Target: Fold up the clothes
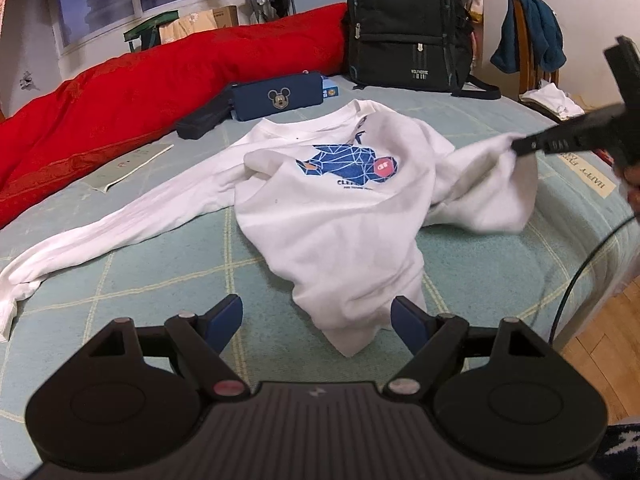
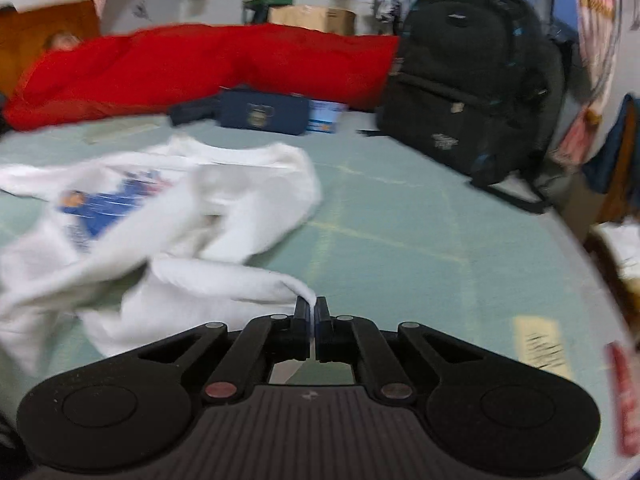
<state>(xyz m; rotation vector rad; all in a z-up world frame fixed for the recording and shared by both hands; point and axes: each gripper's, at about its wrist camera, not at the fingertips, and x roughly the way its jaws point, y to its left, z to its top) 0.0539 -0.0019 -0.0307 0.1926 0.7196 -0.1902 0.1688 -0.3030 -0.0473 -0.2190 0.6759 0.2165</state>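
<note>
A white long-sleeved shirt [image 1: 344,208] with a blue geometric print lies crumpled on the pale green bedcover [image 1: 140,280]. One sleeve trails out to the far left. My left gripper [image 1: 318,320] is open, just short of the shirt's near hem, with nothing between its blue pads. My right gripper [image 2: 311,307] is shut on the end of the other sleeve [image 2: 240,280] and holds it lifted off the bed. In the left wrist view the right gripper [image 1: 520,145] shows at the right, pinching that white cloth.
A red quilt [image 1: 140,92] runs along the bed's far side. A black backpack [image 1: 408,24] stands at the back, with a navy pouch [image 1: 280,96] and a black case [image 1: 204,120] beside it. A chair with a teal towel [image 1: 532,36] stands right; wooden floor [image 1: 600,340] lies beyond the bed edge.
</note>
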